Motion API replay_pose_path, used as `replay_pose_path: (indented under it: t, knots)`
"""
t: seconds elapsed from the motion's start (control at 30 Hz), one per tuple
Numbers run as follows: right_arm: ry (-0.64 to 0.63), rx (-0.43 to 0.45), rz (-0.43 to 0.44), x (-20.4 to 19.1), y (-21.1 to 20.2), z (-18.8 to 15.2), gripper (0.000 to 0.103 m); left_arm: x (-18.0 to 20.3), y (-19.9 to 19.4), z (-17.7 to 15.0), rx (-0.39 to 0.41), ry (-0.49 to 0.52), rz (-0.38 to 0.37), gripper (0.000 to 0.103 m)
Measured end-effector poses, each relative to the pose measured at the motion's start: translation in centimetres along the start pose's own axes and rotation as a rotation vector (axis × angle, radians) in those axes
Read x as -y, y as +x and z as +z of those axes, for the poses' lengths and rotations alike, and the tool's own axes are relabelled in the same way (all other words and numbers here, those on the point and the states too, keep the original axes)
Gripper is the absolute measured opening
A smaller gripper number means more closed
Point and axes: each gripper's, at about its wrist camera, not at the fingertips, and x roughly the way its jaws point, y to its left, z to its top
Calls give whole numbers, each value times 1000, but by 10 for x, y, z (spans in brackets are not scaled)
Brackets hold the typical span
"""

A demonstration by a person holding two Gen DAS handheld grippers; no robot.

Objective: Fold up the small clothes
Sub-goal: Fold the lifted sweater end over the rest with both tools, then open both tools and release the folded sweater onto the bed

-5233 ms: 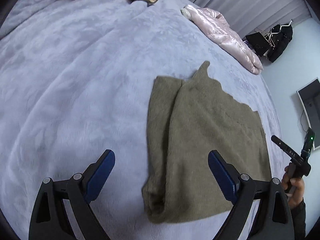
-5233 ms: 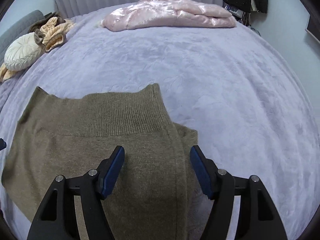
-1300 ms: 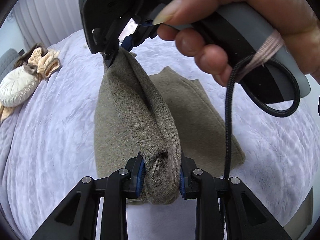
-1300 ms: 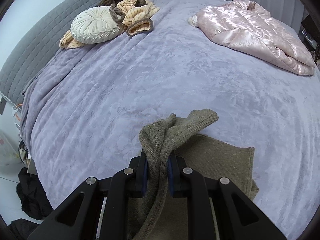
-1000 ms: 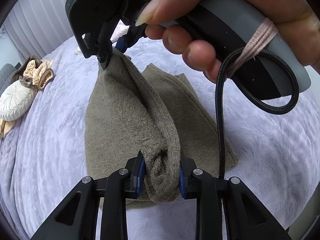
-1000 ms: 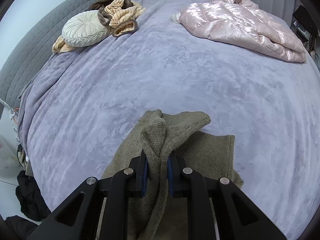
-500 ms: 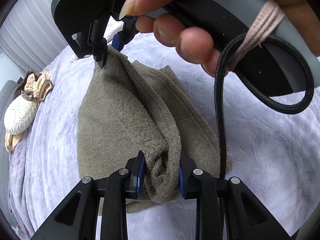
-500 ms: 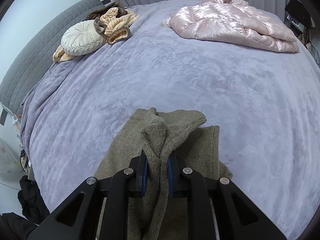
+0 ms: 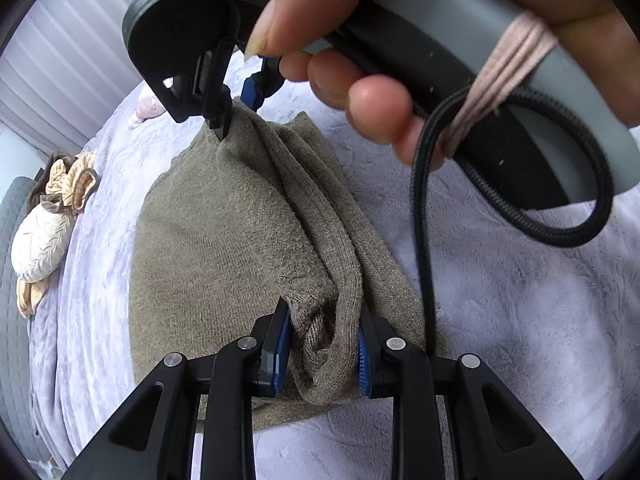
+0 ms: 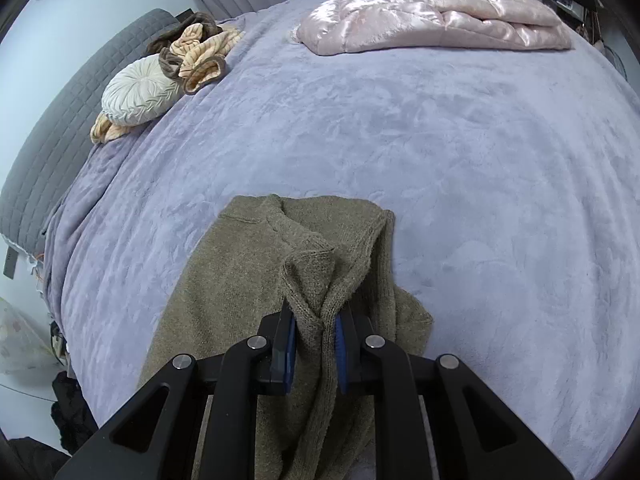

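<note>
An olive knitted garment (image 9: 224,248) lies partly folded on the lavender bedspread (image 9: 520,320). My left gripper (image 9: 322,350) is shut on a bunched edge of it near the bottom of the left wrist view. My right gripper (image 10: 316,340) is shut on another bunched fold of the same garment (image 10: 224,300). In the left wrist view the right gripper (image 9: 234,114) shows at the top, gripped by a hand (image 9: 360,80), pinching the far end of the same raised fold. The fold stretches between both grippers, low over the flat part of the garment.
A shiny pink padded jacket (image 10: 432,12) lies at the far side of the bed. A round cream cushion (image 10: 140,92) and striped tan clothes (image 10: 200,56) sit by the grey headboard (image 10: 52,120). A black cable (image 9: 424,240) hangs from the right gripper's handle.
Both grippers have sunk and carried the raised fold across the garment, so it now hangs lower over the flat layer. Both grips stay shut.
</note>
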Motion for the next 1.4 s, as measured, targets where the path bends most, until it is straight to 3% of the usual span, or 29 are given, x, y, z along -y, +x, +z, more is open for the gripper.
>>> replay_pose_path:
  t: [0.4, 0.43, 0.5, 0.57, 0.6, 0.67, 0.73, 0.97, 1.13, 1.23, 1.4]
  knots:
    - [36, 2, 30, 11, 10, -5, 17, -8, 0, 1, 1, 7, -27, 29]
    - [39, 2, 31, 11, 10, -5, 18, -10, 1, 0, -1, 7, -36, 33]
    - [42, -3, 27, 13, 12, -6, 18, -16, 1, 0, 3, -11, -75, 53]
    - [50, -19, 10, 16, 14, -9, 26, -23, -1, -1, 18, -39, -64, 86]
    - [60, -28, -8, 18, 14, -10, 32, -27, -3, -2, 32, -51, -61, 87]
    - [70, -31, -37, 23, 13, -11, 56, -33, -4, -3, 28, -61, -100, 87]
    - [76, -13, -45, 27, 6, -14, 64, -39, -9, -5, 33, -71, -126, 87]
    - [73, 60, -81, 21, -36, -30, 64, -59, -31, -28, 89, -74, -142, 87]
    - [-14, 116, 0, -22, -69, -42, 64, -84, -34, -47, 79, -119, -130, 87]
    - [-76, 105, -23, -48, -70, -50, 67, -107, -32, -62, 85, -151, -124, 87]
    - [-114, 65, -51, -68, -57, -78, 67, -165, 1, -85, 27, -322, -171, 87]
